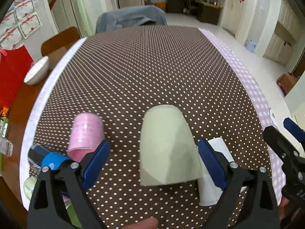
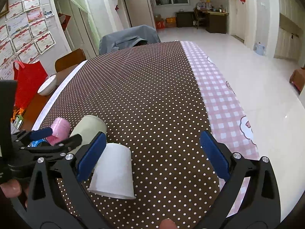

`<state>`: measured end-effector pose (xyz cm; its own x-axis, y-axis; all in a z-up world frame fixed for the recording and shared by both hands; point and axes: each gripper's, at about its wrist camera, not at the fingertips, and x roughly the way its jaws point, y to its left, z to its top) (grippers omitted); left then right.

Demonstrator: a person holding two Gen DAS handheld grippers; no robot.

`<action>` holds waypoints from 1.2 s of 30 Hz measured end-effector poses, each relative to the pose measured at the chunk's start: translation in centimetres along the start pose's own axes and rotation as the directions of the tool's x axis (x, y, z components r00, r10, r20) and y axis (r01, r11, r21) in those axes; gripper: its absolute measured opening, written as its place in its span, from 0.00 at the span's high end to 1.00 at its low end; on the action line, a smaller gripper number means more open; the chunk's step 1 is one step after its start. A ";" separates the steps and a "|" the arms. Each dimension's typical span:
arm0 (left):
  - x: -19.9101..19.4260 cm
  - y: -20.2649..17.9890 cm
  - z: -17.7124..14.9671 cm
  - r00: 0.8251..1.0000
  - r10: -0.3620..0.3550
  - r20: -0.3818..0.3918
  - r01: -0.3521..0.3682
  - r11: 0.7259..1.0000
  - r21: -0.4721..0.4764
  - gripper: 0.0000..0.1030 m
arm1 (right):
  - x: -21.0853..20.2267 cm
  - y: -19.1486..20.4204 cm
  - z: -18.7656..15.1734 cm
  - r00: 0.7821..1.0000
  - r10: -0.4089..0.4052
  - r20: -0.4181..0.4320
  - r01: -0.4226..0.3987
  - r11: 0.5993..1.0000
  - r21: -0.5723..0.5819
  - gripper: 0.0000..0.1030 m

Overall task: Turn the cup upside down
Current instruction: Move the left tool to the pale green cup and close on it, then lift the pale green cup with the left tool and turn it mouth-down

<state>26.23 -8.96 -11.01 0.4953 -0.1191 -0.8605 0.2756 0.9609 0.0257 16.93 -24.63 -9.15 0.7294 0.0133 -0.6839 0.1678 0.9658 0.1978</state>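
Observation:
A pale green cup point(image 1: 167, 145) stands upside down on the dotted brown tablecloth point(image 1: 152, 72), between the open fingers of my left gripper point(image 1: 154, 158), which do not touch it. It also shows in the right wrist view point(image 2: 89, 127). A white cup point(image 2: 114, 173) stands upside down just right of it, and shows behind the left gripper's right finger point(image 1: 219, 148). A pink cup point(image 1: 85, 135) stands upside down to the left. My right gripper point(image 2: 152, 154) is open and empty, with the white cup by its left finger.
A blue and black object point(image 1: 47, 158) lies at the near left of the table. A white bowl point(image 1: 37, 72) and a red bag point(image 1: 11, 78) sit off the cloth at the left. A pink checked cloth point(image 2: 219, 95) covers the table's right edge. A chair with a grey jacket point(image 1: 131, 18) stands at the far end.

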 end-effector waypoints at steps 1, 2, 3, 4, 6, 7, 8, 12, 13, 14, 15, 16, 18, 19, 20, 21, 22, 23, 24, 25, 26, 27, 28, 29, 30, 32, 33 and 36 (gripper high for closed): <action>0.4 0.0 0.1 1.000 -0.008 -0.014 0.008 1.000 -0.001 0.11 | 0.2 -0.2 0.1 1.000 0.001 -0.002 -0.001 1.000 0.006 0.06; 0.9 -0.1 0.1 0.999 -0.016 -0.032 0.016 1.000 -0.005 0.11 | 0.4 -0.4 0.3 1.000 0.003 -0.005 -0.003 1.000 0.011 0.06; 1.5 -0.2 0.2 0.998 -0.031 -0.051 0.030 0.999 -0.012 0.11 | 0.7 -0.7 0.3 1.000 0.005 -0.007 -0.004 1.000 0.017 0.06; 1.9 -0.2 0.4 0.997 -0.043 -0.064 0.042 0.999 -0.018 0.11 | 0.8 -0.8 0.4 1.000 0.006 -0.010 -0.005 1.000 0.022 0.06; 2.7 -0.2 0.6 0.995 -0.048 -0.086 0.046 0.999 -0.027 0.11 | 1.1 -1.1 0.4 1.000 0.009 -0.016 -0.008 1.000 0.029 0.06; 3.0 -0.2 0.7 0.994 -0.054 -0.096 0.051 0.998 -0.031 0.11 | 1.3 -1.3 0.4 1.000 0.009 -0.018 -0.009 0.999 0.033 0.06; 3.4 -0.3 0.8 0.992 -0.062 -0.106 0.058 0.998 -0.034 0.11 | 1.4 -1.4 0.4 1.000 0.011 -0.021 -0.010 0.999 0.038 0.06; 4.9 -0.4 0.7 0.987 -0.071 -0.143 0.065 0.997 -0.048 0.20 | 1.9 -2.2 0.4 0.999 0.015 -0.029 -0.014 0.998 0.057 0.06; 5.3 -0.4 0.7 0.985 -0.079 -0.157 0.071 0.996 -0.054 0.24 | 2.0 -2.3 0.4 0.999 0.017 -0.031 -0.015 0.998 0.060 0.06; 5.7 -0.4 0.7 0.982 -0.092 -0.167 0.083 0.995 -0.060 0.26 | 2.1 -2.4 0.3 0.999 0.018 -0.032 -0.016 0.998 0.062 0.06; 5.7 -0.2 0.6 0.982 -0.090 -0.168 0.081 0.995 -0.059 0.25 | 2.1 -2.5 0.2 0.999 0.019 -0.035 -0.017 0.998 0.063 0.06; 5.8 -0.3 0.6 0.983 -0.084 -0.166 0.076 0.996 -0.055 0.26 | 2.2 -2.5 0.2 0.999 0.022 -0.037 -0.020 0.998 0.064 0.06; 6.0 -0.5 0.7 0.983 -0.079 -0.163 0.071 0.996 -0.052 0.26 | 2.2 -2.6 0.1 0.999 0.028 -0.040 -0.025 0.997 0.067 0.06; 6.1 -0.6 0.7 0.983 -0.085 -0.165 0.076 0.996 -0.056 0.26 | 2.1 -2.6 0.0 0.999 0.029 -0.039 -0.027 0.997 0.069 0.06; 6.2 -0.5 0.8 0.981 -0.096 -0.167 0.087 0.994 -0.063 0.26 | 2.1 -2.6 0.0 0.999 0.031 -0.038 -0.028 0.997 0.071 0.06; 6.3 -0.4 0.8 0.979 -0.107 -0.171 0.096 0.993 -0.072 0.26 | 1.9 -2.7 0.0 0.999 0.031 -0.035 -0.028 0.997 0.073 0.06; 6.3 -0.2 0.7 0.978 -0.112 -0.173 0.101 0.992 -0.074 0.26 | 1.6 -2.7 0.0 0.999 0.030 -0.030 -0.027 0.997 0.076 0.06; 6.2 0.0 0.7 0.978 -0.114 -0.174 0.102 0.992 -0.074 0.26 | 1.4 -2.7 0.0 0.999 0.027 -0.026 -0.025 0.997 0.078 0.06; 6.1 0.1 0.5 0.979 -0.112 -0.171 0.100 0.992 -0.074 0.26 | 1.2 -2.9 0.0 0.999 0.026 -0.023 -0.024 0.997 0.080 0.06; 5.9 0.2 0.3 0.979 -0.111 -0.169 0.100 0.992 -0.072 0.26 | 0.9 -2.9 0.0 1.000 0.024 -0.020 -0.023 0.996 0.082 0.06; 5.3 0.4 0.2 0.979 -0.115 -0.168 0.104 0.992 -0.073 0.26 | 0.7 -2.9 -0.1 1.000 0.022 -0.016 -0.021 0.996 0.083 0.06; 5.0 0.5 0.0 0.980 -0.118 -0.162 0.107 0.992 -0.073 0.26 | 0.4 -2.9 -0.2 1.000 0.020 -0.012 -0.019 0.996 0.085 0.06; 4.7 0.5 -0.1 0.980 -0.119 -0.157 0.108 0.991 -0.073 0.26 | 0.1 -2.9 -0.2 1.000 0.020 -0.009 -0.019 0.996 0.085 0.06; 4.4 0.5 -0.2 0.981 -0.121 -0.152 0.110 0.991 -0.074 0.26 | -0.1 -2.9 -0.3 1.000 0.019 -0.006 -0.019 0.996 0.086 0.06; 3.8 0.5 -0.7 0.982 -0.124 -0.144 0.115 0.991 -0.075 0.26 | -0.5 -2.7 -0.4 1.000 0.019 -0.001 -0.019 0.996 0.087 0.06; 2.9 0.6 -1.0 0.983 -0.130 -0.130 0.121 0.990 -0.075 0.26 | -1.1 -2.7 -0.7 1.000 0.020 0.008 -0.021 0.996 0.086 0.06; 2.3 0.6 -1.2 0.984 -0.133 -0.122 0.124 0.989 -0.075 0.26 | -1.5 -2.5 -0.8 1.000 0.021 0.015 -0.022 0.996 0.083 0.06; 0.7 0.7 -1.9 0.985 -0.140 -0.097 0.133 0.988 -0.076 0.26 | -2.6 -2.2 -1.2 0.999 0.022 0.030 -0.025 0.997 0.079 0.06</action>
<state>25.23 -7.92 -12.54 0.3693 -0.2274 -0.9011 0.2751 0.9529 -0.1277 13.89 -26.53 -8.67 0.7525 0.0273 -0.6581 0.2015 0.9417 0.2694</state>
